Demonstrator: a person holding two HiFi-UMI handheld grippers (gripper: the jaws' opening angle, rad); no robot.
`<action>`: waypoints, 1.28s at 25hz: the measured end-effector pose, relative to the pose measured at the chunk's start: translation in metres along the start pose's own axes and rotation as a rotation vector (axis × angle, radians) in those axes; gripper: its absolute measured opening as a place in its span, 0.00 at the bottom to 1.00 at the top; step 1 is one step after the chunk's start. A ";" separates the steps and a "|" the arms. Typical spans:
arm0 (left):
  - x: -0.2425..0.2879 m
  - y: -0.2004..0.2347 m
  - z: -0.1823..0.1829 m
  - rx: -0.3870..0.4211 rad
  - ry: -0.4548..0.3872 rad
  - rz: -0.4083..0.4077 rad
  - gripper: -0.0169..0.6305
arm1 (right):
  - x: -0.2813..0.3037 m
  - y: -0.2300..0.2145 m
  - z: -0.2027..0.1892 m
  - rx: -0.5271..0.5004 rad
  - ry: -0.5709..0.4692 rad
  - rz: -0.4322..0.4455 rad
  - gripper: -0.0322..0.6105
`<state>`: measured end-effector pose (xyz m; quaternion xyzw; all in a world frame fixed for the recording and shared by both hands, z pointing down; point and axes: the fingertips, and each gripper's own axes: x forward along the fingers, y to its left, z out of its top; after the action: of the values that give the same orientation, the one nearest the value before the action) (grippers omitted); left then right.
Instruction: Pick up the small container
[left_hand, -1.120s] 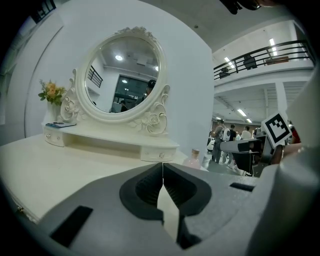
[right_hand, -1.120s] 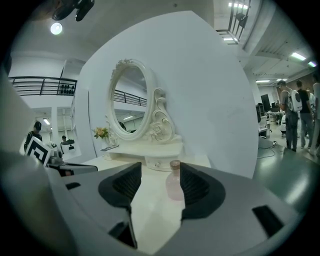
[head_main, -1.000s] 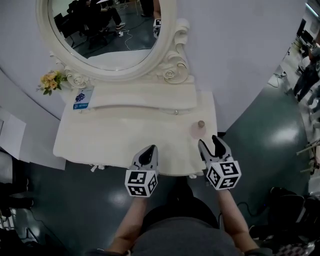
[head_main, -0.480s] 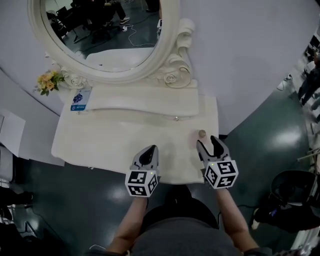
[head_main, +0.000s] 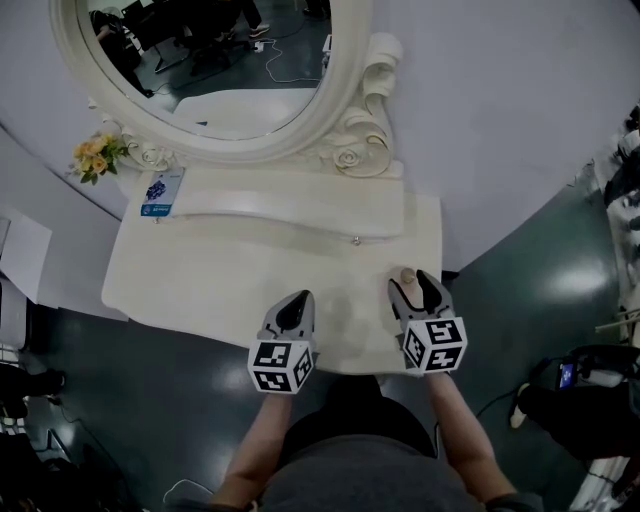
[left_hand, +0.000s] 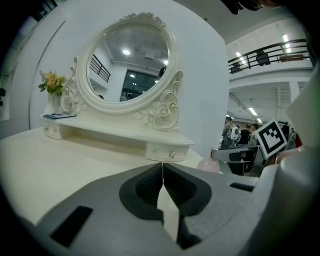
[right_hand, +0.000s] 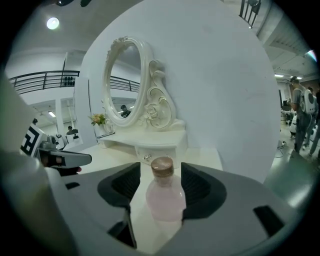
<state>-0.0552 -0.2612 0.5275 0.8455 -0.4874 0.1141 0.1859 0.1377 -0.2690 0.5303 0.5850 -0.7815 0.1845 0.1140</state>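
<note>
The left gripper (left_hand: 162, 172) holds its dark grey fingers (left_hand: 144, 190) pressed together, with nothing between them, low over the cream worktop (left_hand: 55, 165). Behind stands an oval mirror in a carved white frame (left_hand: 131, 60) above a raised cream shelf with a small drawer (left_hand: 167, 149). Yellow flowers (left_hand: 51, 81) stand at the left and a pale pink rounded container (left_hand: 208, 164) at the right.

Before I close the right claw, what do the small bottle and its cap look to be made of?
Small bottle: translucent pale pink, smooth, slightly frosted. Light passes through the body, so it is glass or clear plastic; the look leaves that open.
Cap: matte brown with a mottled surface, possibly cork or wood, maybe dull metal; uncertain.
</note>
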 end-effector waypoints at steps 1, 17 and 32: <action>0.001 0.001 0.000 -0.002 0.002 0.002 0.04 | 0.002 -0.001 -0.001 -0.005 0.002 0.000 0.44; 0.012 0.010 -0.004 -0.024 0.022 0.027 0.04 | 0.019 -0.007 -0.005 -0.034 0.019 -0.009 0.34; 0.021 0.008 0.000 -0.020 0.023 0.020 0.04 | 0.020 -0.004 -0.005 -0.116 -0.002 0.008 0.28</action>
<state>-0.0519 -0.2810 0.5368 0.8372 -0.4949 0.1207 0.1988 0.1353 -0.2853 0.5430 0.5744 -0.7934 0.1388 0.1461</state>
